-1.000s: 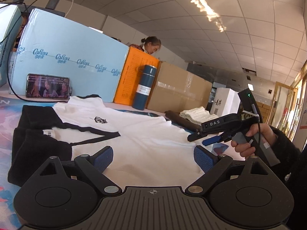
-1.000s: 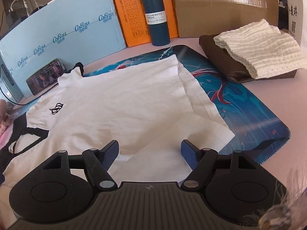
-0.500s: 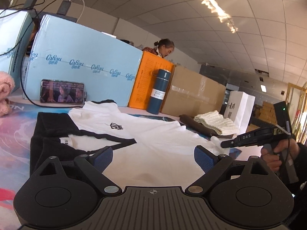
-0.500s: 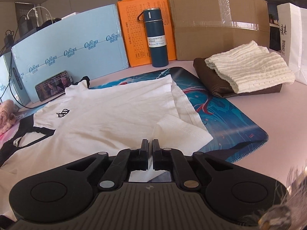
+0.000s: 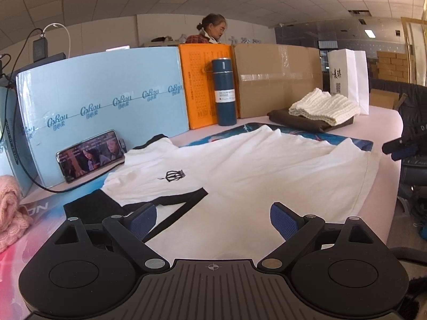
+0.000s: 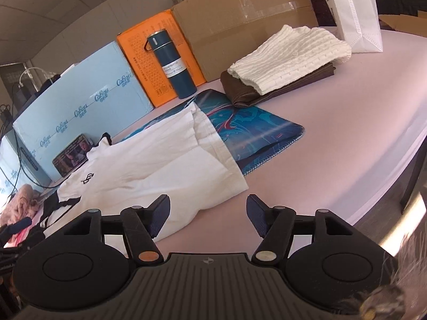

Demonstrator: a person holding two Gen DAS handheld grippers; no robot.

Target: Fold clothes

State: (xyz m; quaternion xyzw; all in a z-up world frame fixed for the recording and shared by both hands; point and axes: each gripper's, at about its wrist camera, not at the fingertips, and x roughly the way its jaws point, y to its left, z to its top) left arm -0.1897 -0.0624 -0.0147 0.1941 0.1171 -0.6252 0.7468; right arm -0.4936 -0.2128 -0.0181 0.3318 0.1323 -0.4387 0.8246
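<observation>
A: Where does the white T-shirt [image 5: 261, 165] lie, taking the blue flask [image 5: 224, 92] as the mark?

B: It is spread flat in front of the flask, across the patterned mat [image 6: 256, 130] and partly onto the pink table [image 6: 347, 122]; its collar end points away from the flask toward the phone [image 5: 90, 154], and its hem end lies on the side of the folded cream knit [image 6: 291, 53], which sits on a brown garment beside the flask.

A: And the two claws?

B: The left gripper [image 5: 210, 218] hangs with its jaws spread wide, nothing between them, over the near edge of the shirt by the black sleeve [image 5: 90, 208]; the right gripper [image 6: 208, 213] is likewise spread and empty, hovering over bare table just beside the near hem corner [image 6: 234, 184].

A: So what is the step, as you judge it?

B: Taking hold of the near long edge for a lengthwise fold, I think; one claw at the sleeve end, the other at the hem corner.

A: How to do it well?

B: Come in low so one finger slides under the cloth; pinch only the top fold at the hem, since the cloth looks doubled there; lift both ends together, carry them toward the flask, and lay the edge down straight; an uneven lift would likely drag wrinkles across the chest logo [image 5: 172, 176].
</observation>
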